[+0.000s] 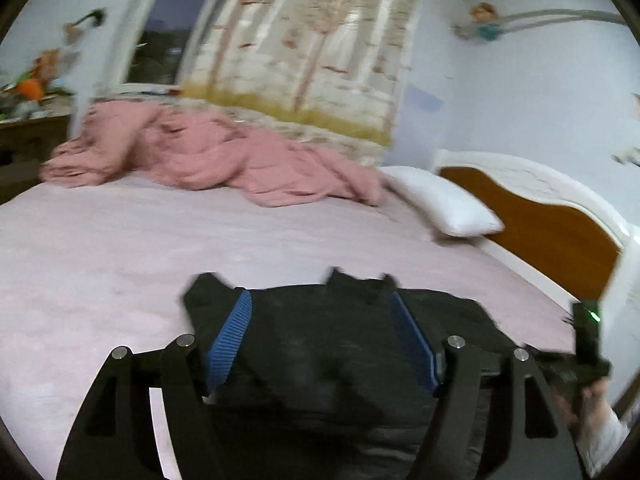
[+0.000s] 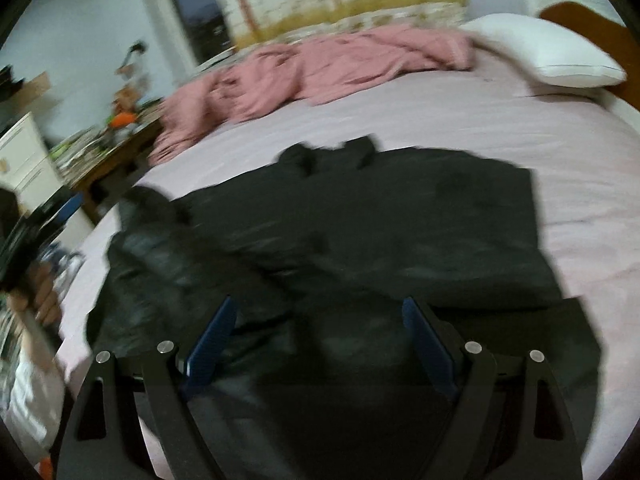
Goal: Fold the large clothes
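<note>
A large black garment lies spread on the pale pink bed sheet, its collar toward the far side and a sleeve bunched at the left. My right gripper hovers over its near edge, open, with cloth below the blue pads but nothing pinched. My left gripper is open above the same garment, which shows between its blue pads without being pressed. Each view catches the other gripper at its edge, held in a hand.
A crumpled pink blanket lies across the far side of the bed. A white pillow rests against the wooden headboard. A cluttered wooden table and white drawers stand beside the bed. A curtain and a window are behind.
</note>
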A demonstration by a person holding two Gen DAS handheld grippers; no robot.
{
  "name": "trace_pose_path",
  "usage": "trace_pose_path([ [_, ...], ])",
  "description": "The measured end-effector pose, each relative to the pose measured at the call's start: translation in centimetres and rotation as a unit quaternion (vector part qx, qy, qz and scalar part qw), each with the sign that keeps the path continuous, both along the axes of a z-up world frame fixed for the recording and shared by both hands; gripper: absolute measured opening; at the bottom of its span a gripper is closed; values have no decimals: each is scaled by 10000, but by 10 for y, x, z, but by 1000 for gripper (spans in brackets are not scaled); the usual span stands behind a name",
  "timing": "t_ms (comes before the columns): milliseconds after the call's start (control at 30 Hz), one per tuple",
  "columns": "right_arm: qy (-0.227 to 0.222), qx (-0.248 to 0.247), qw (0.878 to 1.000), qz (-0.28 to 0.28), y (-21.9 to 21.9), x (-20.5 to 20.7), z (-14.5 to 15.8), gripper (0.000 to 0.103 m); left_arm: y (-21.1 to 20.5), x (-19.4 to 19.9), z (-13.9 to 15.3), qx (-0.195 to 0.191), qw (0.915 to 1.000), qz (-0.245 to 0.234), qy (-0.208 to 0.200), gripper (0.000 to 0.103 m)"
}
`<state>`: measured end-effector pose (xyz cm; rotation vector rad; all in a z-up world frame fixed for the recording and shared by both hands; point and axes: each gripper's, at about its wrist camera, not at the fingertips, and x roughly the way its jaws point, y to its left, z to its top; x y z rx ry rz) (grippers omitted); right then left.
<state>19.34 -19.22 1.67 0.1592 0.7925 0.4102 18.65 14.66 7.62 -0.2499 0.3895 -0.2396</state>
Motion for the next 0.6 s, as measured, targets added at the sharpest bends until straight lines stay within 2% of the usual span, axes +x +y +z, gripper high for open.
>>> trace_pose_path([
  [133, 180, 262, 9969, 715, 37, -5, -6, 87, 15, 6, -5, -53, 9994, 290, 176, 72],
  [200, 376, 153, 9936, 1051, 56, -6, -12, 87, 21, 10, -7, -100, 9992, 323, 216, 72],
  [267, 432, -128, 9923, 1153, 71, -8, -20, 87, 23, 12, -10, -132, 9990, 368, 230, 72],
  [333, 439, -267, 9934, 1023, 75, -5, -26, 87, 26, 13, -12, -220, 9988, 349, 246, 72],
  [367, 468, -252, 9939, 961, 74, -3, -28, 78, 27, 12, -14, -285, 9987, 330, 249, 72],
  [400, 460, -153, 9954, 823, 70, -1, -28, 64, 26, 10, -15, -356, 9986, 288, 249, 72],
  [433, 438, -43, 9958, 799, 66, 1, -27, 29, 26, 10, -16, -448, 9985, 193, 248, 72],
  [467, 416, 0, 9961, 781, 63, 3, -25, 10, 23, 9, -16, -486, 9985, 104, 239, 72],
  [600, -242, -605, 9979, -5, 41, 1, -5, 10, 9, 5, -13, -129, 9999, 25, 108, 72],
])
